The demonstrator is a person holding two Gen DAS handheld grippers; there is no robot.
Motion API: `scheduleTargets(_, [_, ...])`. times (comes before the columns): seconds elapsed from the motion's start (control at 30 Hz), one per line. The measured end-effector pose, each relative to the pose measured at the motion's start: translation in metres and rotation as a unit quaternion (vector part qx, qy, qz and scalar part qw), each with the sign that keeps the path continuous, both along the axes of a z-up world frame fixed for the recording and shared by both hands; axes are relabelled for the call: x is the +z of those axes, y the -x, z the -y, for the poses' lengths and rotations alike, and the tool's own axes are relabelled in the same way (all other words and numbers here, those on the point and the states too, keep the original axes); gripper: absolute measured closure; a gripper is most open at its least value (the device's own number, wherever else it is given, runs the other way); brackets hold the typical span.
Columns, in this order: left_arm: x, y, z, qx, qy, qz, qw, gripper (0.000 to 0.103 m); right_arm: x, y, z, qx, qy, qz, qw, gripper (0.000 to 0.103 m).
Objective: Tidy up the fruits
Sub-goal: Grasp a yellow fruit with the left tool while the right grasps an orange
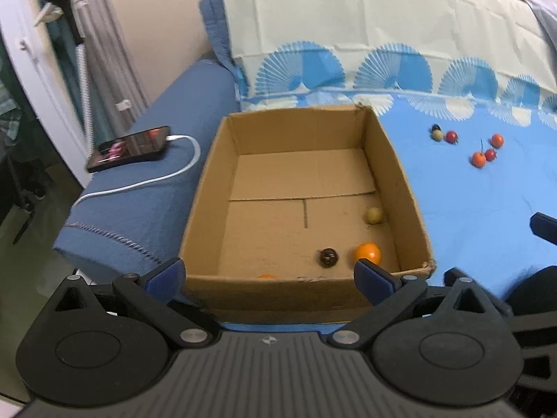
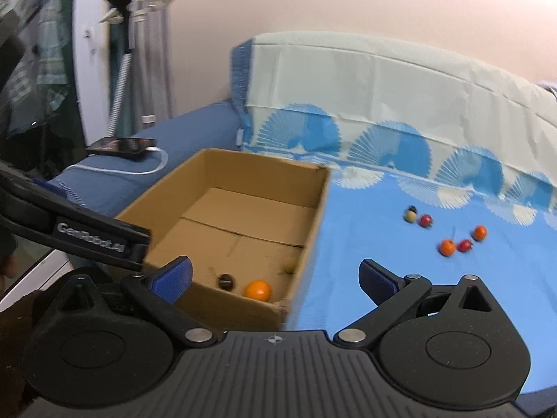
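Hovering with left gripper point(image 1: 268, 271) and right gripper point(image 2: 275, 277) both spread, empty. Judging mid-collection: some fruit lying in cardboard box point(image 1: 403, 188). Next, reaching toward two o'clock for the orange fruit point(image 2: 447, 247) among the loose fruits on the blue sheet point(image 2: 365, 226).

A cardboard box point(image 1: 306, 188) sits on a blue patterned sheet point(image 1: 470, 202), holding an orange point(image 1: 368, 253), a dark fruit point(image 1: 328, 257) and a pale yellow-green fruit point(image 1: 374, 215). The left gripper point(image 1: 269, 273) hovers with fingers spread wide at the box's near wall. Small red and orange fruits point(image 1: 479, 159) lie scattered to the right; a phone point(image 1: 129, 148) charges on the dark blue blanket point(image 1: 153, 181).
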State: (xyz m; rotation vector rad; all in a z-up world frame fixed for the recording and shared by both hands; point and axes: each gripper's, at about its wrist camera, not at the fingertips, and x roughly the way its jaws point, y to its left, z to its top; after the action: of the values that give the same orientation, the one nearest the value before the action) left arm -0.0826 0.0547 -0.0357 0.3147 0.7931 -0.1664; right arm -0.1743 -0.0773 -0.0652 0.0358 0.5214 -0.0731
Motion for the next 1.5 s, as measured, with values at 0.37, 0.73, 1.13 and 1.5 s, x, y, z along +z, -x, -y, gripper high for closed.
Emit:
scheduleTargets(0.37, [-0.003,-0.081,0.119,-0.055,0.025,-0.047,0.9971,0.0,-0.039,-0.028,0.13,-0.162,-0.023,-0.012,0.986,0.001])
scheduleTargets(0.73, [-0.072,-0.221,0.305,-0.107,0.03,-0.068,0.9915,0.0,-0.104,-0.124,0.258,-0.267,-0.066,-0.037,0.961,0.001])
scheduleTargets(1.13, [-0.185,-0.337,0.414,-0.155,-0.008,-0.107,0.9821,0.0,-0.191,-0.255,0.33,-0.29,-0.072,-0.082,0.951,0.001])
scheduleTargets(1.5, [-0.221,-0.366,0.423,-0.136,0.004,-0.134,0.9815,0.002,-0.21,-0.27,0.331,-0.277,-0.026,-0.067,0.958,0.001])
